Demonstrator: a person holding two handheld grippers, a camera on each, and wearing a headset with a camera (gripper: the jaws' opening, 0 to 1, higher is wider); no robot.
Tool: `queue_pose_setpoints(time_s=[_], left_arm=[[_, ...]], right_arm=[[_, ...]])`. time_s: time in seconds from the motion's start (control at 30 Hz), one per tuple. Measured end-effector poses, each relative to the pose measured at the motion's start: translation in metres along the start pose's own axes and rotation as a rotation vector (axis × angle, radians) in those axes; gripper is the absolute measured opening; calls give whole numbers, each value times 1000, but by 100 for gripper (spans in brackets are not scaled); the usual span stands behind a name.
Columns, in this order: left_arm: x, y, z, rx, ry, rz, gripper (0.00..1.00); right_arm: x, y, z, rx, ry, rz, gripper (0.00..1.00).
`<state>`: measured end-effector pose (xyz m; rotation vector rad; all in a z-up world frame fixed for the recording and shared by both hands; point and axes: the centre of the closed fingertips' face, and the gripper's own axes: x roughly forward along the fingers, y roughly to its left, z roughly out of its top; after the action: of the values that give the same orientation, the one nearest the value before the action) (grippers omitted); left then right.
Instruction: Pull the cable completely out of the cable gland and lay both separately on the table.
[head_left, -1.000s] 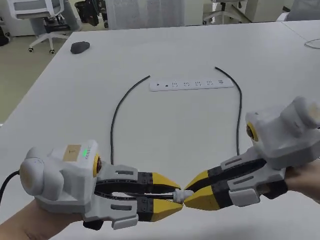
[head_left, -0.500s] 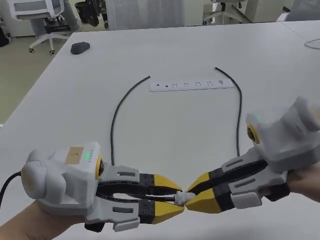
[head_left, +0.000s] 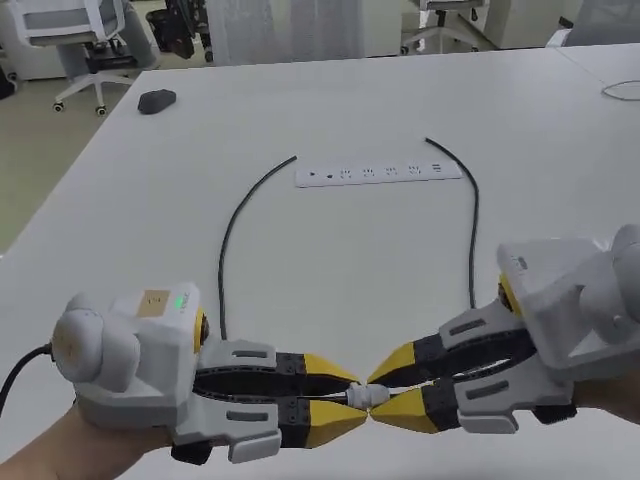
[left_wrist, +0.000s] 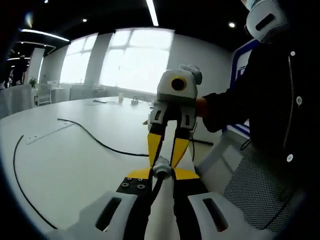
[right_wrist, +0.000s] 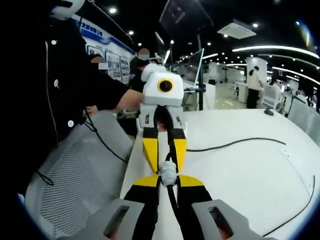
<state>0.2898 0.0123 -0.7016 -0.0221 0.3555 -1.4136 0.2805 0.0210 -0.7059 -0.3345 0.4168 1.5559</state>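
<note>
Near the front edge of the tabletop (head_left: 330, 260), the left gripper (head_left: 352, 396) and the right gripper (head_left: 380, 393) meet tip to tip. Both pairs of fingers are drawn almost closed, pinching the white cable gland (right_wrist: 168, 172) from opposite sides. The black cable (head_left: 224, 250) runs through the gland. Its two lengths trail away across the tabletop toward the far power strip (head_left: 378, 172).

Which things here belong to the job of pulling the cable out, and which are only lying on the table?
For the job: cable gland, cable (probably including the black lengths trailing away), left gripper, right gripper, both closed at the cable gland.
Just lying about: power strip, mouse.
</note>
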Motion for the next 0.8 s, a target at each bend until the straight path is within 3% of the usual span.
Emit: queue_pose_setpoints(time_s=[0.2, 0.3, 0.5, 0.57, 0.67, 0.8], left_arm=[[1, -1, 1, 27, -10, 6, 15], [1, 0, 2, 41, -13, 8, 15], [-2, 2, 0, 50, -9, 15, 15], [-1, 3, 1, 48, -14, 17, 15], [-1, 4, 1, 48, -16, 21, 15], [1, 3, 1, 53, -16, 19, 15]], right_arm=[[-1, -2, -1, -13, 3, -4, 8], [-1, -6, -9, -3, 51, -21, 11], [-7, -10, -14, -9, 60, -32, 2], [-8, -10, -14, -12, 55, -34, 1], [-7, -10, -15, -75, 56, -54, 0], [-8, -9, -16, -58, 52, -51, 0]])
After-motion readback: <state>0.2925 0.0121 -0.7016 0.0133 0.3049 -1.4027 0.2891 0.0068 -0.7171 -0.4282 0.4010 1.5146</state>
